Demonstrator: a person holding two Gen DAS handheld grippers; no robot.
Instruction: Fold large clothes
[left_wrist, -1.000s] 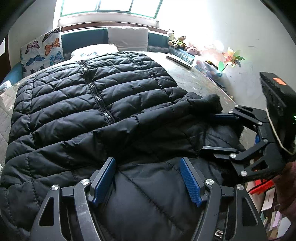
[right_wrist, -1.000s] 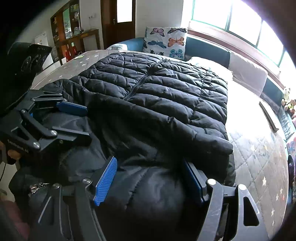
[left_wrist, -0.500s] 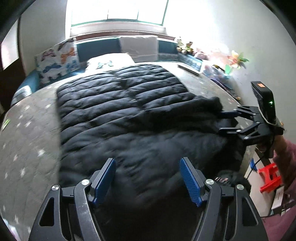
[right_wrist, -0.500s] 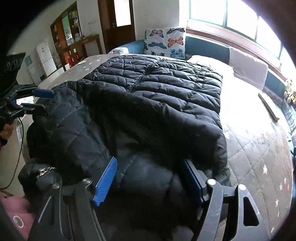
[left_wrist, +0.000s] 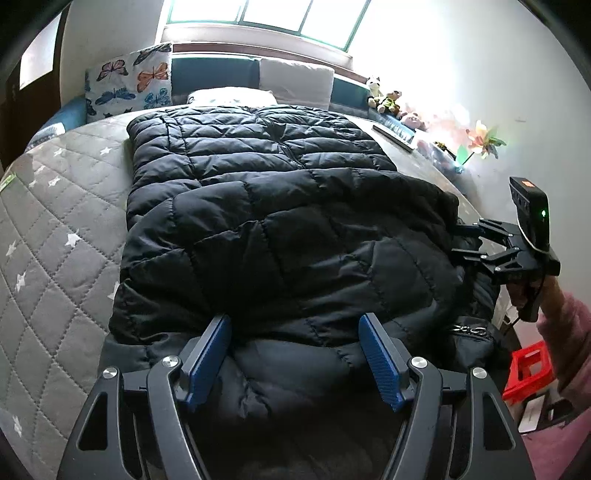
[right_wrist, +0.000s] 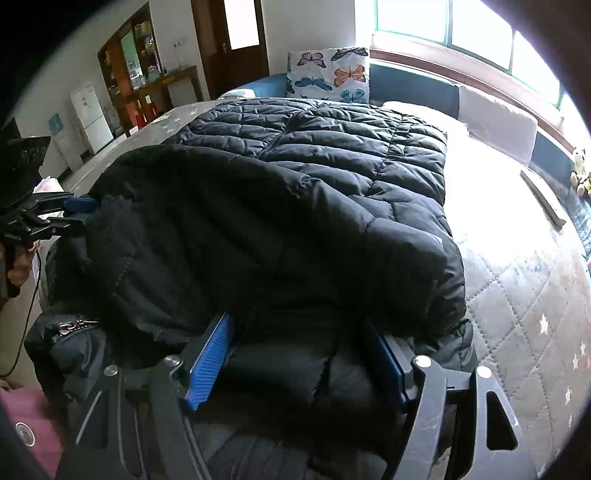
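The near end of the jacket (left_wrist: 280, 229) drops over the edge of the bed (left_wrist: 55, 236) and is cut off behind the gripper frames, so its hem cannot be made out. In the right wrist view the jacket (right_wrist: 295, 206) bulges over one pad of the right gripper (right_wrist: 299, 369), and window glare washes out the bed beyond. Both sets of jaws stand wide, each closed on a thick wad of padded fabric that fills the gap. Seen from the side, the left gripper (right_wrist: 75, 214) and the right gripper (left_wrist: 465, 242) sit at opposite ends of a fold; how deep their tips reach is hidden. A pink sleeve (left_wrist: 569, 332) is cut by the frame.

A second ago a sleeve lay slanted across the front and most of the zip showed. Now a broad fold covers the lower front, only the zip's top shows, and the left gripper (left_wrist: 295, 363) has drawn aside, baring bed at the left.
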